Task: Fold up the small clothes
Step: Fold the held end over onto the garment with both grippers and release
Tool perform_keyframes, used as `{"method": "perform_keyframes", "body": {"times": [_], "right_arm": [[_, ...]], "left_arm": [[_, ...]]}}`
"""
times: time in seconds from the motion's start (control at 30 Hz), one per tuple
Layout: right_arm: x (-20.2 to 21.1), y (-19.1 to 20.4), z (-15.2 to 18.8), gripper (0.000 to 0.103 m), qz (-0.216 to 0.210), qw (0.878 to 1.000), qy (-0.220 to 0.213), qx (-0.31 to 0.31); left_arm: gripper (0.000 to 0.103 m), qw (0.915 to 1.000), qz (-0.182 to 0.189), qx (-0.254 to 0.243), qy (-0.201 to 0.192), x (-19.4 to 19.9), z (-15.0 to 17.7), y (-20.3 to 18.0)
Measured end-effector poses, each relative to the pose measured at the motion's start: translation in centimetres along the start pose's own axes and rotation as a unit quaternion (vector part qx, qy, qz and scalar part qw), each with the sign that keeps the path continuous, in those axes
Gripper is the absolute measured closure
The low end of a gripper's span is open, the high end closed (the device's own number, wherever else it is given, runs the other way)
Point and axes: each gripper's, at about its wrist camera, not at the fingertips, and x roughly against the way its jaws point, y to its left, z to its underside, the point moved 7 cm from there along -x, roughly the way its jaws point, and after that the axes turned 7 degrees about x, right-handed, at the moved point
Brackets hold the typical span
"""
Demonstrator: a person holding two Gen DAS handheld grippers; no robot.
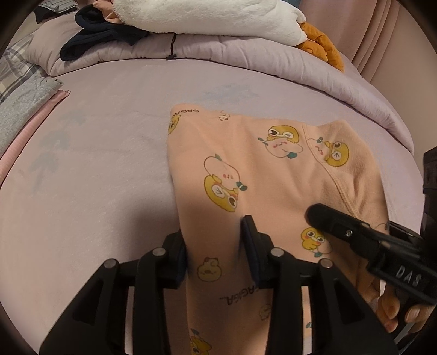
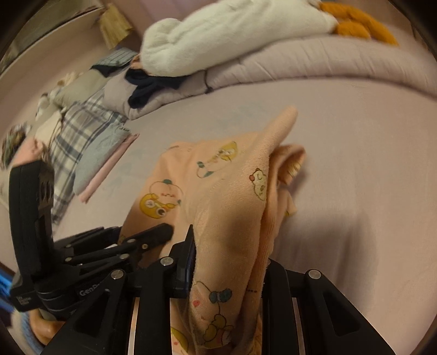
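Note:
A small peach garment point(image 1: 259, 169) printed with yellow cartoon ducks lies partly on the lilac bed sheet point(image 1: 95, 163). In the left wrist view its near part runs flat between the fingers of my left gripper point(image 1: 214, 234), whose jaws stand apart without pinching it. My right gripper point(image 2: 229, 245) is shut on a bunched edge of the same garment point(image 2: 218, 177) and holds it up off the sheet, so that a fold peaks above. The right gripper's finger point(image 1: 322, 215) reaches in from the right over the cloth. The left gripper point(image 2: 164, 232) shows at the left in the right wrist view.
A rolled lilac quilt point(image 1: 218, 46) lines the back of the bed, with a white fleece blanket point(image 1: 204, 16), an orange item point(image 1: 322, 43) and a dark navy garment point(image 1: 90, 32) on it. Plaid and grey bedding point(image 1: 19, 90) sits at left. A hand point(image 1: 387, 303) grips the right tool.

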Motion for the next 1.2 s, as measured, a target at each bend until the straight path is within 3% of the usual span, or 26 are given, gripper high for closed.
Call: {"method": "perform_keyframes", "body": {"times": [0.13,0.23,0.53,0.73,0.97,1.07,1.2], "right_arm": [[-0.1,-1.7,0.6,0.066,-0.019,0.998,0.011,-0.057],[0.1,-2.6,1.1,0.063,-0.039,0.995,0.014,-0.096],[1.4,-4.7,1.6,0.062,-0.067,0.982,0.001,-0.175],[2.1,-5.7,1.7,0.062,-0.050,0.979,-0.004,-0.197],[3.8,-5.5,1.0,0.062,0.024,0.989,-0.012,-0.148],[5.6,-3.1,0.0,0.064,0.080,0.994,-0.041,-0.058],[6.7,0.2,-0.9,0.070,0.065,0.995,-0.074,0.011]], "left_arm": [[0.042,0.9998,-0.016,0.008,-0.001,-0.1,0.1,0.7],[0.036,0.9997,-0.016,0.020,0.002,0.1,0.3,1.4],[0.035,0.9995,-0.027,0.014,-0.002,1.4,1.2,1.9],[0.030,0.9993,-0.036,0.012,-0.002,1.8,2.1,2.5],[0.031,0.9988,-0.048,0.012,-0.004,3.0,2.9,2.6],[0.045,0.9990,-0.036,0.020,-0.018,4.3,3.1,2.2],[0.054,0.9989,-0.023,0.006,-0.041,5.9,3.5,0.8]]}}
